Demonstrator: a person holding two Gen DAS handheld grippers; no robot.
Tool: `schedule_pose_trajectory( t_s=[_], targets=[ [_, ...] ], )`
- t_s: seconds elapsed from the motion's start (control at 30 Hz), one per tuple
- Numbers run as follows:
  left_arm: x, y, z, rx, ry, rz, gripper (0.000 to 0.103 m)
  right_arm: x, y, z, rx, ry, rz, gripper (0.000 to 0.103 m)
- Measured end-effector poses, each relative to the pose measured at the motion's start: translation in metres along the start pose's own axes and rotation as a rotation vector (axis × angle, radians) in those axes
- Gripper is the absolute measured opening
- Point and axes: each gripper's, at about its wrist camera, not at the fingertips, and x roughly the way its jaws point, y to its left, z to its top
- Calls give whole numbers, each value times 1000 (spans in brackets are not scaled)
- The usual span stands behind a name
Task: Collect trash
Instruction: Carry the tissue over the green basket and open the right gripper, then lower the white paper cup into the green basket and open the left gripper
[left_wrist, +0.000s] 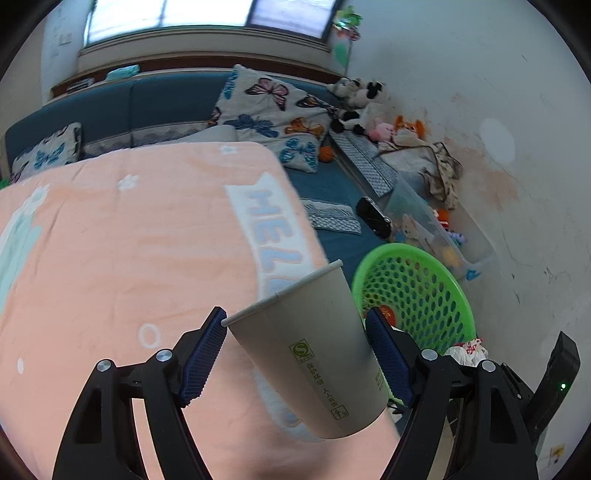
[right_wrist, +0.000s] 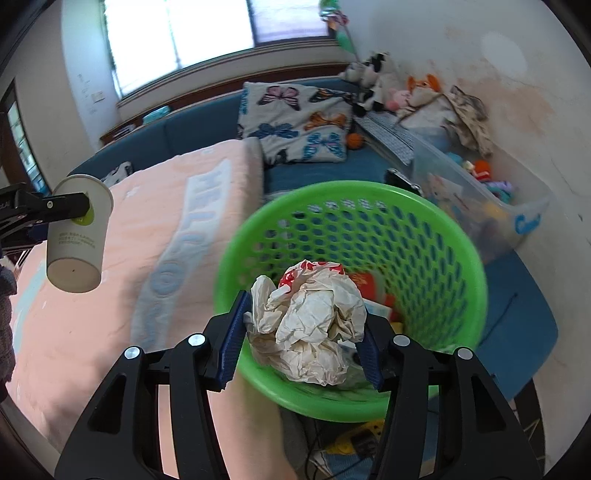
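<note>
the left gripper (left_wrist: 295, 354), black frame with blue ribbed pads, is sitting closest to the left wrist lens, its jaws clamping a grey-beige paper cup (left_wrist: 310, 354) with green printed logo and text on its side. the cup is tilting, rim pointing up and left, base toward the camera, hanging in the air over the peach-pink towel blanket (left_wrist: 129, 240) with white-and-blue "hello" lettering. in the right wrist view the same paper cup (right_wrist: 77, 236) is showing at far left, held off the blanket, well apart from the basket.

the right gripper (right_wrist: 301, 332), same black and blue build, is pinching a crumpled white paper wad (right_wrist: 310, 325) with red print on top, jaws pressing on both sides of it. the wad is hanging over the near rim of the round green perforated plastic basket (right_wrist: 454, 236), above its opening. orange and yellow items are lying inside the basket, too blurred to tell what. in the left wrist view the green basket (left_wrist: 424, 288) is standing just right of the cup.

behind, a butterfly-print cushion (right_wrist: 295, 122) is leaning on a blue sofa (right_wrist: 192, 133), and a clear plastic bin (right_wrist: 517, 206) of toys is sitting beside the basket by the wall.
</note>
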Motion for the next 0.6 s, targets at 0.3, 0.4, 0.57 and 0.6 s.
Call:
schedule_pose_trajectory(
  t_s=[0.3,0.4,0.57,0.6],
  targets=[
    [20,-45,3,80,17,-35,75,-4,-29,-6,42,2,-35,63],
    [23,-53,3,93,17,-44,75,-4,-35,-7,51,4,-39,66],
    [30,-65,0,117,25,-58,75,-9,-42,-8,67,-8,-48,70],
    [32,-68,0,123,24,-61,75,-10,-43,-9,69,-8,-48,70]
  ],
)
